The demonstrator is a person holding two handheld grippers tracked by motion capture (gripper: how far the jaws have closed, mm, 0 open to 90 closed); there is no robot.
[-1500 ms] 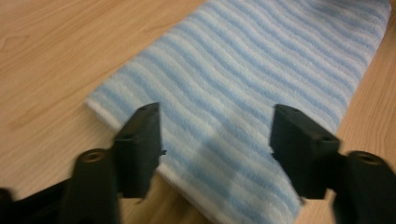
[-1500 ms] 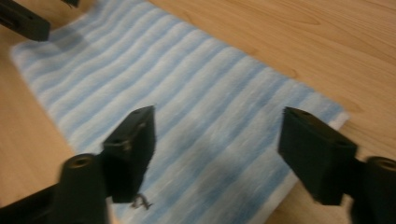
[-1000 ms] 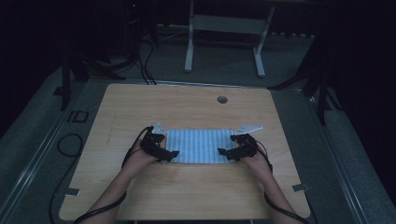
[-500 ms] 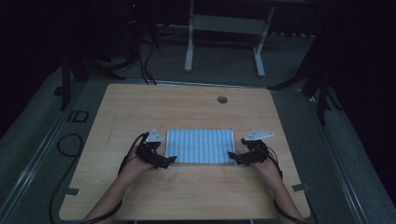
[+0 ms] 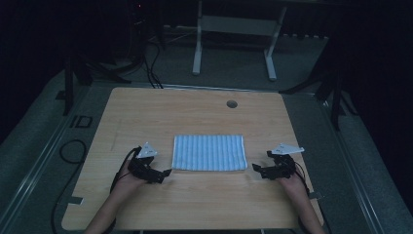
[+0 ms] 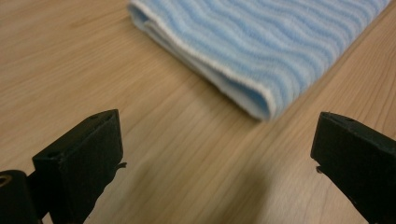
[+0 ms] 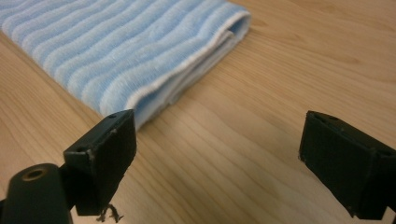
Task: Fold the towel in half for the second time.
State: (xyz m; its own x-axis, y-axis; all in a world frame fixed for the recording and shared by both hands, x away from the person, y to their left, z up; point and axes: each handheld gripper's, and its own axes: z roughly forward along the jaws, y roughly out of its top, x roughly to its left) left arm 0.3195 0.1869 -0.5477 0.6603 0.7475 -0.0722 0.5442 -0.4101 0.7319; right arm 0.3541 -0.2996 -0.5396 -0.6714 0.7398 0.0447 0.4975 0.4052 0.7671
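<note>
A folded blue-and-white striped towel (image 5: pixel 209 152) lies flat in the middle of the wooden table (image 5: pixel 195 112). My left gripper (image 5: pixel 165 172) rests just off the towel's near left corner, open, with bare wood between its jaws; the towel's corner (image 6: pixel 261 51) lies ahead of them. My right gripper (image 5: pixel 255 168) sits just off the near right corner, also open and holding nothing. The towel's folded edge (image 7: pixel 140 60) shows past its jaws. Neither gripper touches the towel.
A round cable hole (image 5: pixel 232 104) sits near the table's far edge. Beyond the table stands a white metal frame (image 5: pixel 234 29) on the floor. Cables (image 5: pixel 73 151) run along the floor to the left.
Both grippers have drawn outward and back from the towel's near corners, letting go of it. The towel now lies still and folded.
</note>
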